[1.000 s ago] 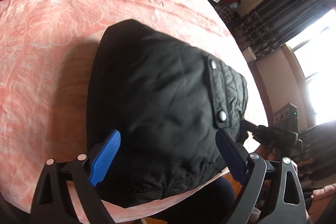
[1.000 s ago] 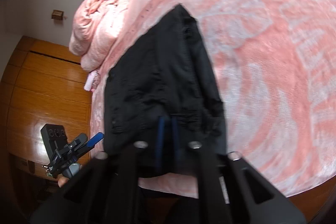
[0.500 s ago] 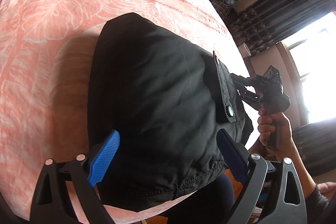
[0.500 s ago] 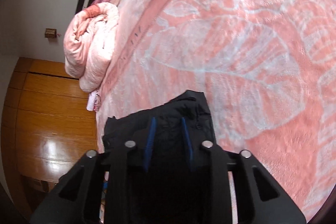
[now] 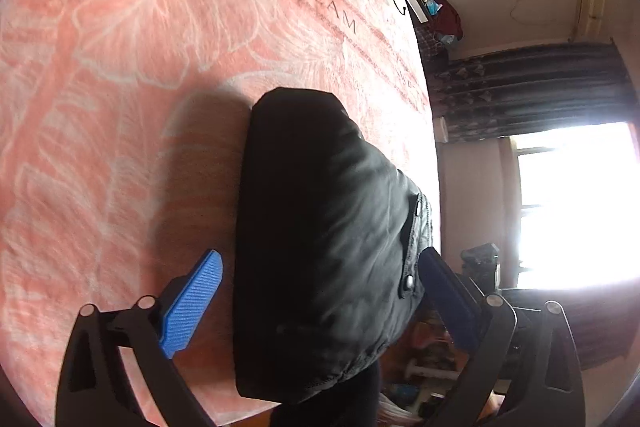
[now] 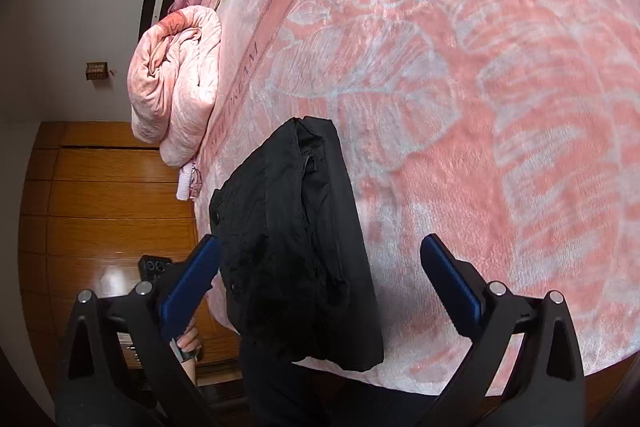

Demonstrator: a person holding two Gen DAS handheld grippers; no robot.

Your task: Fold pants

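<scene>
Pants (image 5: 320, 239), black and folded into a thick oblong bundle, lie on the pink blanket (image 5: 132, 75) at the near edge of the bed. The bundle's long axis runs away from both cameras, from the bed's edge toward the lettered stripe across the blanket. Its rounded far end points up the bed; the near end (the one with a snap button showing on a flap) slightly overhangs the edge. The left gripper (image 5: 320, 295) is opening, its blue pads standing either side of the bundle without pressing it. The right gripper (image 6: 320, 283) is opening too, its jaws spread wide and off the cloth. A rolled pink quilt (image 6: 176, 83) sits well apart, by the wall.
</scene>
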